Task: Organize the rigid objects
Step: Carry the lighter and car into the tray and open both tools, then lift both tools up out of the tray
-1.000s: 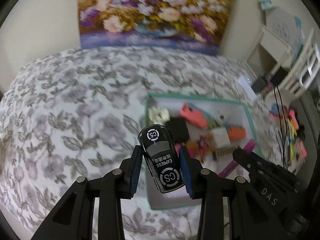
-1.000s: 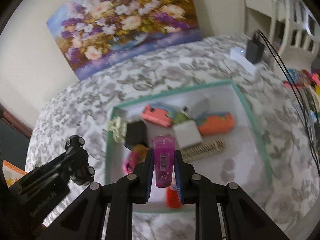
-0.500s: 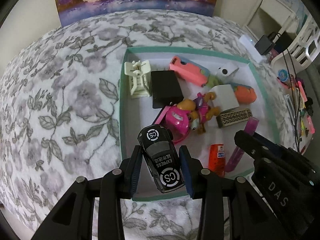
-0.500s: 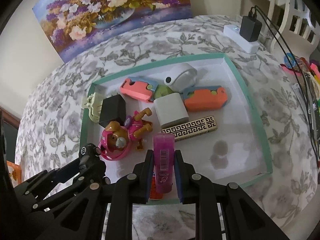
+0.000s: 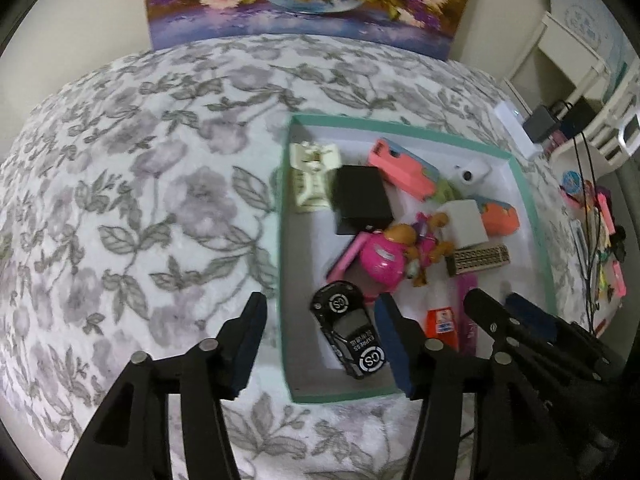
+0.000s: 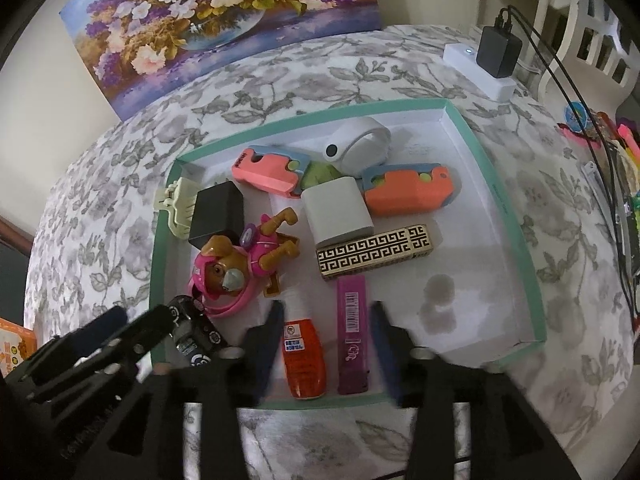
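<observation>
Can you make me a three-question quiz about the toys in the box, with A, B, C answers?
1. Where is the black toy car?
A. inside the teal-rimmed cardboard box
B. on the flowery blanket
C. on the white chair

2. What colour is the long flat stick with the barcode?
A. green
B. purple
C. white

3. How do the right gripper jaws stand?
A. shut on the stick
B. shut on the car
C. open

Answers: 1 A, the car lies in the box's near corner. 2 B, it is purple beside the orange bottle. 3 C, the jaws have just been opening; neither pad touches the stick between them.
</observation>
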`<action>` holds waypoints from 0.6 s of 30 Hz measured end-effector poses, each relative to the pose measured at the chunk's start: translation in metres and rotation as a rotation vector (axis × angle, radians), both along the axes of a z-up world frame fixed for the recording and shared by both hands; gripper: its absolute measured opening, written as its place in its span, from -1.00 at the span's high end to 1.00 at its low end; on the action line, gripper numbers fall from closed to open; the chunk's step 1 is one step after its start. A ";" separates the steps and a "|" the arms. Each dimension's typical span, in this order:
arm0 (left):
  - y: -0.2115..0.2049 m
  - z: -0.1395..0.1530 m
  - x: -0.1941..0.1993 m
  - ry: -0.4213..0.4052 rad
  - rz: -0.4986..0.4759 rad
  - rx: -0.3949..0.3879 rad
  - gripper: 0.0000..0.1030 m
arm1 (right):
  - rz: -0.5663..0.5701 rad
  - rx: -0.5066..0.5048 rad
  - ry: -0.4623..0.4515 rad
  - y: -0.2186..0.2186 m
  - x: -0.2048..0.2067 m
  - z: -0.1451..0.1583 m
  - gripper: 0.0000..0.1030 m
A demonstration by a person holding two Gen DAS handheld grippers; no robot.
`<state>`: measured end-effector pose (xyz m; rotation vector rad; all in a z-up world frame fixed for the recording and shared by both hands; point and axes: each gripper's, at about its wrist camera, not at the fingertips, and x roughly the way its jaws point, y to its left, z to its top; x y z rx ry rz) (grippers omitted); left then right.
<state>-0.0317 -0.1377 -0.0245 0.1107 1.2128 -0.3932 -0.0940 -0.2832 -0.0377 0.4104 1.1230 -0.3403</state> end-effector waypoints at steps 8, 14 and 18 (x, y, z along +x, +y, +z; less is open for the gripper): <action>0.030 -0.009 0.008 -0.024 0.091 0.099 -0.55 | 0.005 -0.002 0.001 0.004 0.001 -0.003 -0.51; 0.054 -0.013 0.013 -0.048 0.148 0.149 -0.76 | 0.025 -0.025 -0.009 0.013 0.002 -0.002 -0.93; 0.064 -0.013 0.013 -0.063 0.173 0.153 -0.86 | 0.039 -0.046 -0.021 0.019 0.001 0.000 -1.00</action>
